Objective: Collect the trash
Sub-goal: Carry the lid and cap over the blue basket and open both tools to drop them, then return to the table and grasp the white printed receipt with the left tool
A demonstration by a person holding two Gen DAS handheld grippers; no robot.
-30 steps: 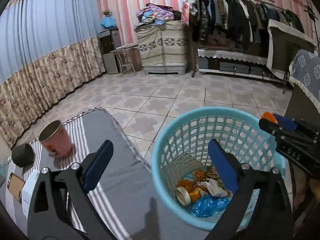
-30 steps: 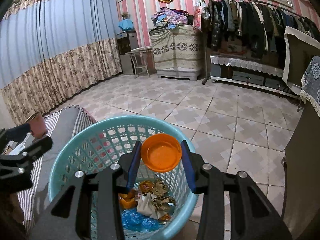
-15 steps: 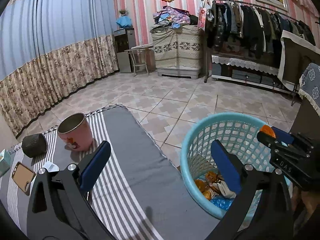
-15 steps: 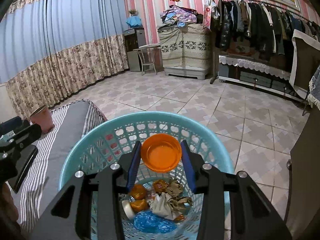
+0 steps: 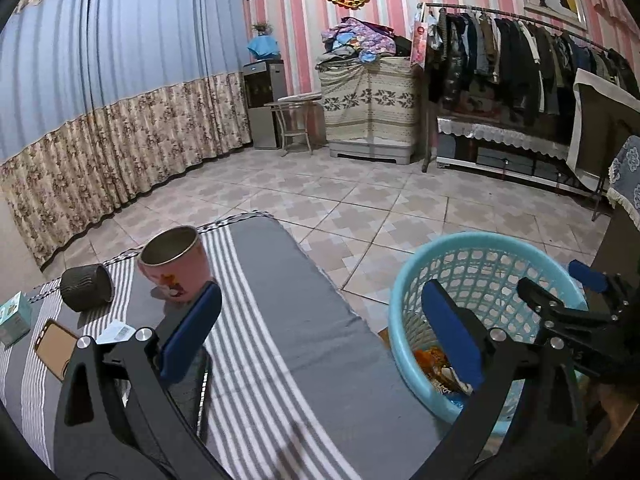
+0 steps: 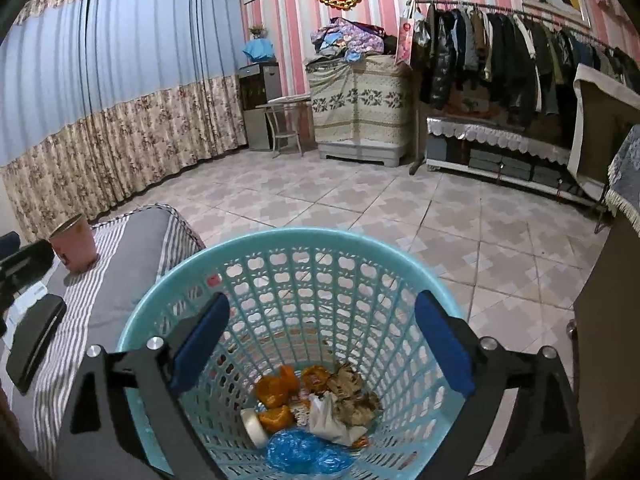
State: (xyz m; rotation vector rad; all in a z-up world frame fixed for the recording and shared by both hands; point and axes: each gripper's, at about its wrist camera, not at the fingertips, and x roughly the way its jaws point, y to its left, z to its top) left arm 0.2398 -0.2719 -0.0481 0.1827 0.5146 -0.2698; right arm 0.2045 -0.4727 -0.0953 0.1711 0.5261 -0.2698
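Observation:
A light blue plastic basket (image 6: pixel 280 236) stands on the floor beside the striped table; its bottom holds orange peel pieces (image 6: pixel 276 386), crumpled paper (image 6: pixel 340 404), a white cap (image 6: pixel 254 426) and a blue bag (image 6: pixel 300 452). My right gripper (image 6: pixel 320 344) hangs over the basket mouth, its jaws opening wide with nothing between them. It also shows in the left wrist view as the right gripper (image 5: pixel 564 286) above the basket (image 5: pixel 404 292). My left gripper (image 5: pixel 320 332) is open and empty over the grey striped tablecloth (image 5: pixel 280 320), left of the basket.
On the tablecloth stand a pink cup (image 5: pixel 176 268), a dark cup on its side (image 5: pixel 86 294), a phone in a brown case (image 5: pixel 54 346), a teal box (image 5: pixel 14 318) and a black flat device (image 6: pixel 36 340). Tiled floor lies beyond; a dark cabinet (image 6: pixel 608 320) stands right.
The right jaws have spread wide and the orange lid they held is gone from between them. The left gripper has shifted left over the table, away from the basket.

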